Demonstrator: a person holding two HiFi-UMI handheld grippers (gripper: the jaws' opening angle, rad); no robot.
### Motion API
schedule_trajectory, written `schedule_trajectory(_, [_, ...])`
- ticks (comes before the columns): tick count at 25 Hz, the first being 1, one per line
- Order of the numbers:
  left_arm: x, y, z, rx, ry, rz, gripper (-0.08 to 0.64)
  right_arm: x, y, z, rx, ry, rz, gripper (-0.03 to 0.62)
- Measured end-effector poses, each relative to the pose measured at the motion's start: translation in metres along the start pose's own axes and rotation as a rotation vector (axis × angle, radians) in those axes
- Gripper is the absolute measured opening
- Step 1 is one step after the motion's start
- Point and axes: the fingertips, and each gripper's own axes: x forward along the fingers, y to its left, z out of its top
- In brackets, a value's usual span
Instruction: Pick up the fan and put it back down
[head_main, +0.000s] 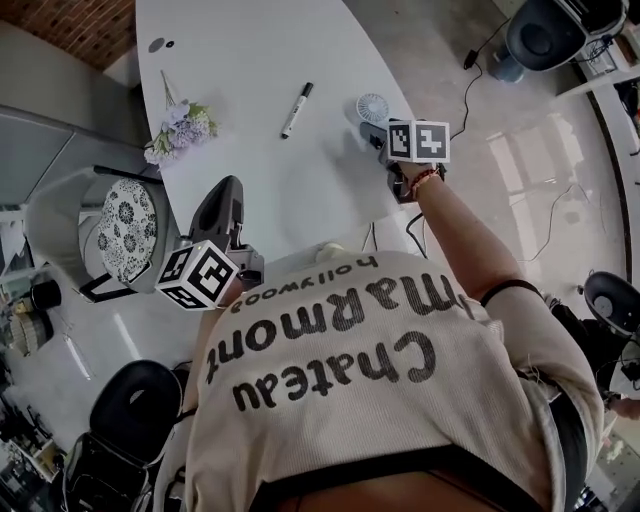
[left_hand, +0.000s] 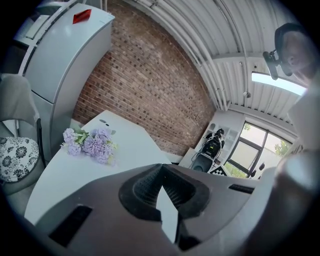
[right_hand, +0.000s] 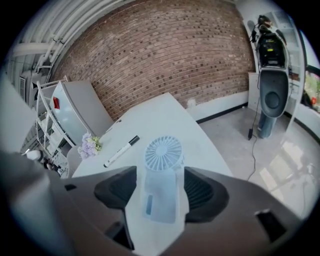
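Note:
A small white hand-held fan (head_main: 372, 107) lies flat on the white table (head_main: 260, 60) near its right edge. In the right gripper view the fan (right_hand: 163, 155) points its round grille away from me, and its handle runs back between the jaws. My right gripper (right_hand: 160, 187) stands open around that handle, with a pad on each side and a thin gap to each. In the head view the right gripper (head_main: 377, 135) sits just behind the fan. My left gripper (head_main: 228, 186) hovers at the table's near edge, shut and empty, its fingertips meeting (left_hand: 161, 170).
A black-capped marker (head_main: 297, 109) lies left of the fan, and a bunch of lilac flowers (head_main: 181, 131) lies further left. A chair with a patterned cushion (head_main: 127, 229) stands by the table's left side. Cables (head_main: 470, 90) run over the floor at the right.

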Motion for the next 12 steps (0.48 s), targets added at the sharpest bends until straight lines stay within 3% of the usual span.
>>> schedule_trajectory(5, [-0.024, 0.023, 0.009, -0.017, -0.024, 0.031, 0.000, -0.007, 0.003, 0.018, 0.017, -0.061, -0.046, 0.322])
schedule_trajectory(12, [-0.060, 0.034, 0.009, -0.007, -0.067, 0.010, 0.000, -0.042, 0.029, 0.030, 0.121, -0.244, -0.012, 0.330])
